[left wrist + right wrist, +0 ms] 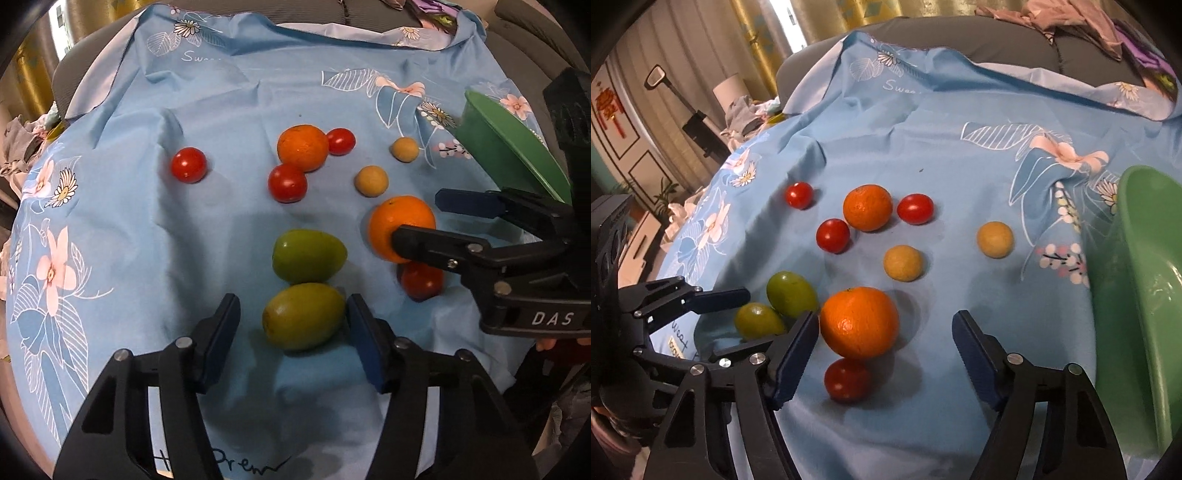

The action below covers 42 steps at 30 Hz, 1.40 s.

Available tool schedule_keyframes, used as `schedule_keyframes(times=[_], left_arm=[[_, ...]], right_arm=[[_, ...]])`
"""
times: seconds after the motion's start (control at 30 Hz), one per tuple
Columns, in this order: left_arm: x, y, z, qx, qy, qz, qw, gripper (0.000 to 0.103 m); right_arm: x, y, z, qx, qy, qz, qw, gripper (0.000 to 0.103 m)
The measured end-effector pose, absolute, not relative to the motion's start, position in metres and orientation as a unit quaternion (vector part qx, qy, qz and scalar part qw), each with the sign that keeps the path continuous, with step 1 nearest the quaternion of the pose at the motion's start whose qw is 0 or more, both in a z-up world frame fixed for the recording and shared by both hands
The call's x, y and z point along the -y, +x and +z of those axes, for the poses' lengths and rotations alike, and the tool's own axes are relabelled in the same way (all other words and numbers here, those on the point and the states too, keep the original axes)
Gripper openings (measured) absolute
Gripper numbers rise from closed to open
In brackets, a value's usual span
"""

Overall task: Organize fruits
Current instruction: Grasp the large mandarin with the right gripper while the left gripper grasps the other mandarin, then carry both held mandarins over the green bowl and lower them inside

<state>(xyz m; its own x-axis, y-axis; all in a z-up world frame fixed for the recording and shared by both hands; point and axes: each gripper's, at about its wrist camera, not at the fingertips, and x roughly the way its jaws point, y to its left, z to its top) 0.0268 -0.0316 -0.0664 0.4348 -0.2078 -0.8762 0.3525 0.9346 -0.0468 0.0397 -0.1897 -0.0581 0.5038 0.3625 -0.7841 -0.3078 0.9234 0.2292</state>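
Fruits lie on a blue floral cloth (129, 221). My left gripper (291, 325) is open with its jaws either side of the near green fruit (303, 320); a second green fruit (308, 255) lies just beyond. My right gripper (884, 336) is open around the near orange (859, 322), with a red tomato (846, 379) below it. In the left wrist view the right gripper (417, 216) straddles that orange (400, 225). Farther off lie another orange (303, 147), tomatoes (188, 164) (287, 182) (340, 141) and two tan round fruits (371, 180) (405, 148).
A green bowl (1137, 295) stands at the right edge of the cloth, also in the left wrist view (509, 147). A grey sofa back (960, 33) with clothes lies behind. Furniture and curtains stand at the left.
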Motion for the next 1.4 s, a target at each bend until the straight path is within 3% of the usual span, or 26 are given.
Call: schedule_keyframes(times=[0.07, 0.23, 0.4, 0.73, 1.07, 1.17, 1.4], left_arm=[[0.032, 0.027, -0.067, -0.507, 0.07, -0.166, 0.843, 0.052], [0.028, 0.026, -0.066, -0.504, 0.057, -0.171, 0.844, 0.052], [0.023, 0.025, -0.055, -0.492, 0.04, -0.186, 0.85, 0.054], [0.033, 0.075, -0.035, -0.466, 0.024, -0.189, 0.864, 0.054], [0.07, 0.134, -0.055, -0.483, 0.044, -0.192, 0.853, 0.052], [0.073, 0.142, -0.064, -0.495, 0.045, -0.19, 0.847, 0.042], [0.071, 0.146, -0.066, -0.5, 0.026, -0.189, 0.845, 0.042]], right_arm=[[0.189, 0.04, -0.059, -0.461, 0.033, 0.198, 0.864, 0.076], [0.187, 0.041, -0.06, -0.462, 0.032, 0.204, 0.863, 0.075], [0.181, 0.043, -0.066, -0.47, 0.023, 0.219, 0.855, 0.049], [0.203, 0.041, -0.062, -0.434, 0.055, 0.193, 0.878, 0.047], [0.218, 0.043, -0.06, -0.415, 0.035, 0.176, 0.892, 0.047], [0.219, 0.044, -0.06, -0.411, 0.041, 0.186, 0.892, 0.047], [0.221, 0.044, -0.06, -0.41, 0.046, 0.192, 0.891, 0.047]])
